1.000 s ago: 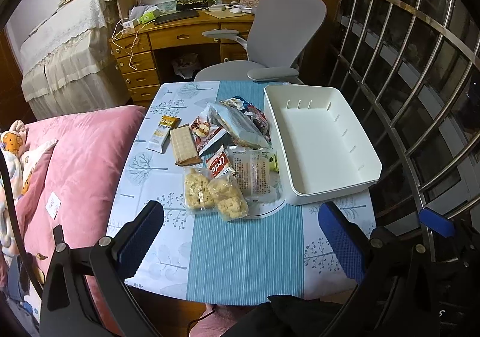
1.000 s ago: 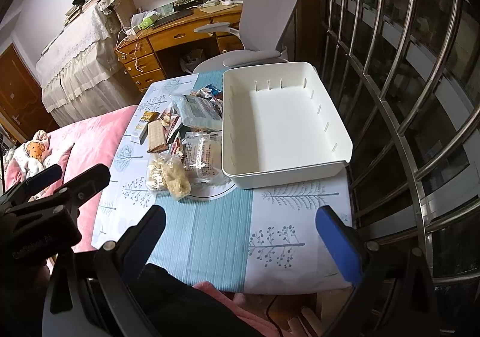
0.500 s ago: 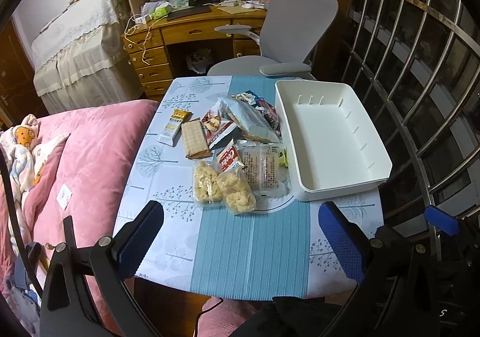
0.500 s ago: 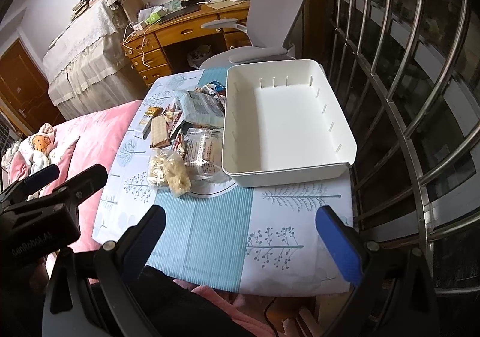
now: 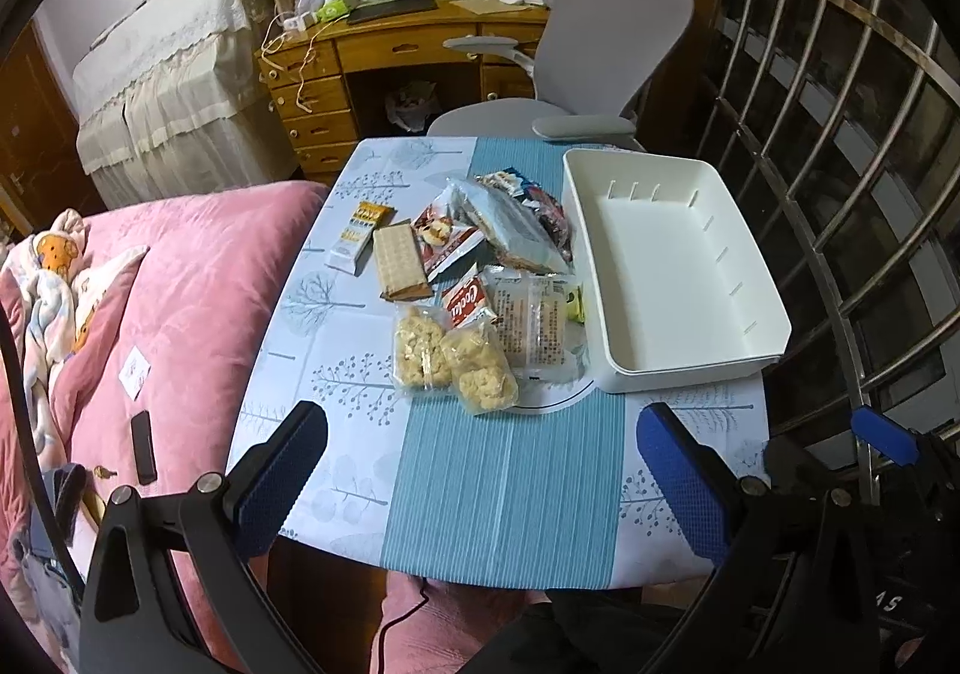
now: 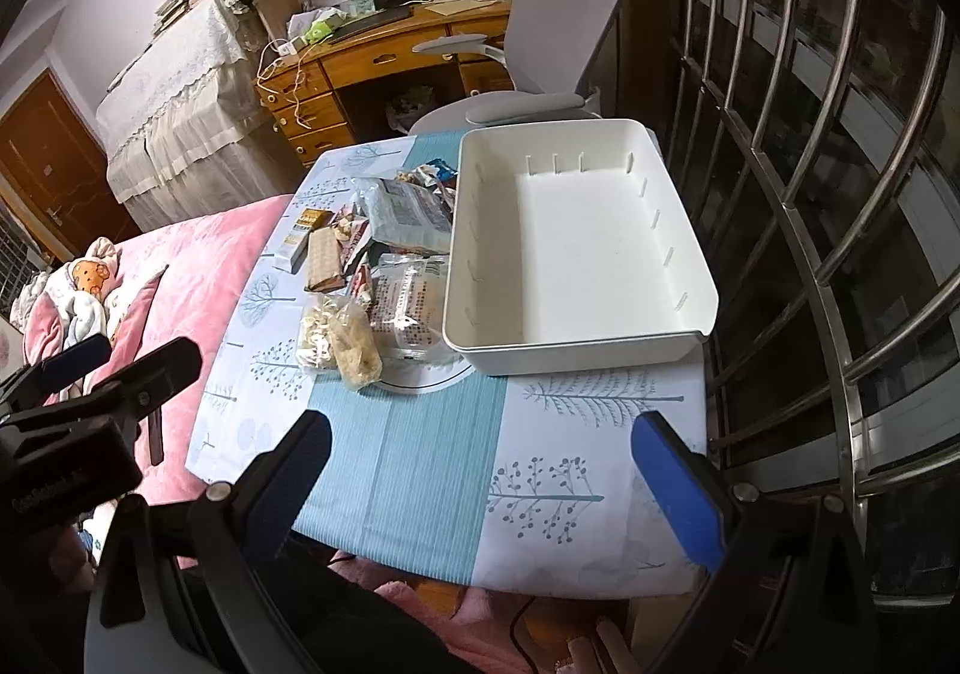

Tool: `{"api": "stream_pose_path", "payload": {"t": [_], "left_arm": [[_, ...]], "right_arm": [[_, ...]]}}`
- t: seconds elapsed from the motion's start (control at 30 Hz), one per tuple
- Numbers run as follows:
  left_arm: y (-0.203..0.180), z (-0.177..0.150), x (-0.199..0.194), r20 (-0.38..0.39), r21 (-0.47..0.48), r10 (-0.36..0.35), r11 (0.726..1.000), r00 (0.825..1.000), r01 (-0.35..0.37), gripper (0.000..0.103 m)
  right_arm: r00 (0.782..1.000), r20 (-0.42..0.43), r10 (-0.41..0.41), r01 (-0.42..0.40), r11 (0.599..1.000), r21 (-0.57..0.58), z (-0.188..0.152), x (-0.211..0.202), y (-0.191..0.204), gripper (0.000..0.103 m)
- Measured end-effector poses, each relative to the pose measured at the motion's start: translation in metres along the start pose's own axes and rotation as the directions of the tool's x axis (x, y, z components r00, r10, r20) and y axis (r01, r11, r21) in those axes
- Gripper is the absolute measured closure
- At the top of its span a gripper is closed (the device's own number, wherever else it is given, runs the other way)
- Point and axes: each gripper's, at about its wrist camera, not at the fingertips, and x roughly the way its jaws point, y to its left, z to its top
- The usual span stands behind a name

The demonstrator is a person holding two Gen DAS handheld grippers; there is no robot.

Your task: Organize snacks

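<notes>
Several snack packets lie in a loose heap (image 5: 480, 278) mid-table, left of an empty white plastic bin (image 5: 666, 266). Nearest me are two clear bags of pale puffed snacks (image 5: 456, 362), then a flat clear cracker pack (image 5: 537, 320), a brown wafer bar (image 5: 399, 260) and a yellow-white bar (image 5: 357, 236). My left gripper (image 5: 480, 482) hangs open above the table's near edge, short of the snacks. In the right wrist view the heap (image 6: 384, 266) and the bin (image 6: 576, 248) show again, and my right gripper (image 6: 480, 488) is open over the near edge, holding nothing.
The small table wears a blue and white tree-print cloth (image 5: 498, 482). A pink bed (image 5: 174, 302) adjoins its left side, a metal window grille (image 5: 840, 146) stands at right, a grey office chair (image 5: 594, 38) and a wooden desk (image 5: 384, 50) behind.
Both grippers have drawn back and risen a little, so the table looks farther away and its near edge is fully in view. The snacks and bin have not moved.
</notes>
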Motion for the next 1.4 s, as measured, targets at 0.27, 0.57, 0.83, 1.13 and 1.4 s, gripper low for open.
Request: {"api": "stream_pose_path", "payload": {"t": [0.27,0.57,0.83,1.13,1.4], "left_arm": [[0.022,0.012,0.025,-0.039,-0.039,-0.079,0.996,0.996,0.078,0.000],[0.066,0.042,0.065,-0.065,-0.020,-0.040,0.999,0.997,0.038,0.000],[0.111,0.088,0.094,-0.043,0.129,0.049,0.991,0.998,-0.043,0.000],[0.171,0.128,0.156,-0.110,0.180,0.073,0.982,0.991,-0.053,0.000],[0.209,0.151,0.220,-0.171,0.217,0.023,0.976,0.985,0.015,0.000]], "right_arm": [[1.000,0.016,0.017,-0.017,0.999,0.029,0.003,0.011,-0.012,0.003],[0.989,0.060,0.134,-0.134,0.991,-0.004,0.006,0.039,0.003,0.003],[0.986,0.034,0.166,-0.166,0.986,0.013,0.014,0.075,0.031,0.003],[0.995,0.003,0.096,-0.096,0.995,0.033,0.022,0.117,0.065,0.003],[0.999,-0.003,0.052,-0.052,0.996,0.077,0.018,0.150,0.099,0.003]]}}
